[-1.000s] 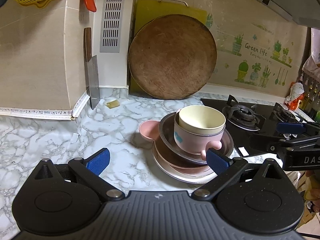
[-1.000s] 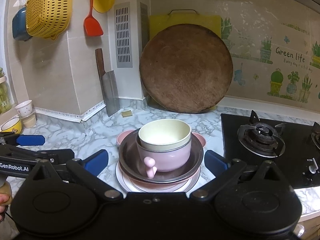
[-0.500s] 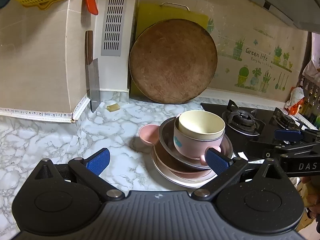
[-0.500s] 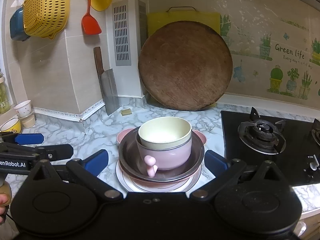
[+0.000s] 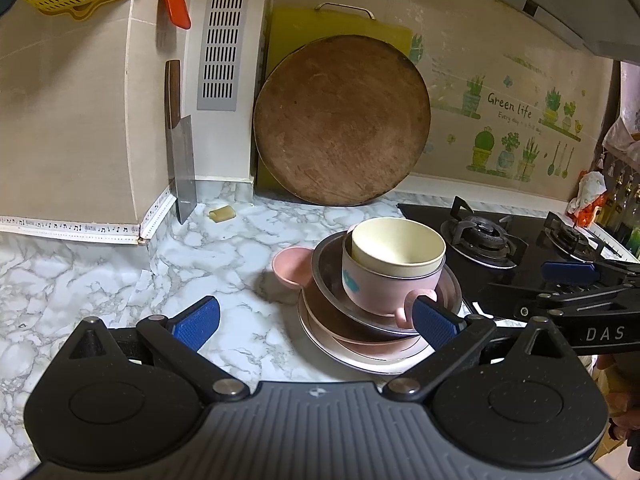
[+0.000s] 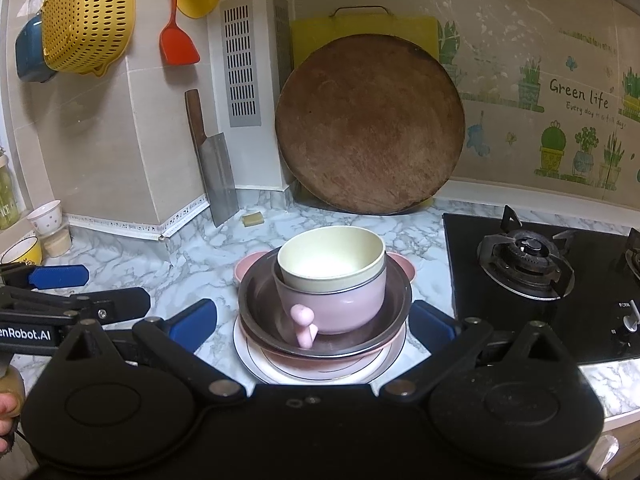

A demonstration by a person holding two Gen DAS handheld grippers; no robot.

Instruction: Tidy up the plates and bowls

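A stack of dishes stands on the marble counter. A cream bowl (image 6: 331,256) sits in a pink handled bowl (image 6: 340,304), inside a steel bowl (image 6: 256,300), on a pink eared plate (image 6: 246,267) and a white plate (image 6: 256,364). The stack also shows in the left wrist view: cream bowl (image 5: 396,244), pink bowl (image 5: 376,288), white plate (image 5: 360,360). My right gripper (image 6: 312,326) is open, its fingers either side of the stack's front. My left gripper (image 5: 316,320) is open and empty, left of the stack.
A round wooden board (image 6: 370,124) and a yellow board lean on the back wall. A cleaver (image 6: 216,164) leans in the corner. A gas hob (image 6: 528,264) lies right of the stack. Small cups (image 6: 46,216) stand far left.
Both views have shifted slightly; the left gripper has risen and eased back a little. The stack has not moved and both grippers stay open.
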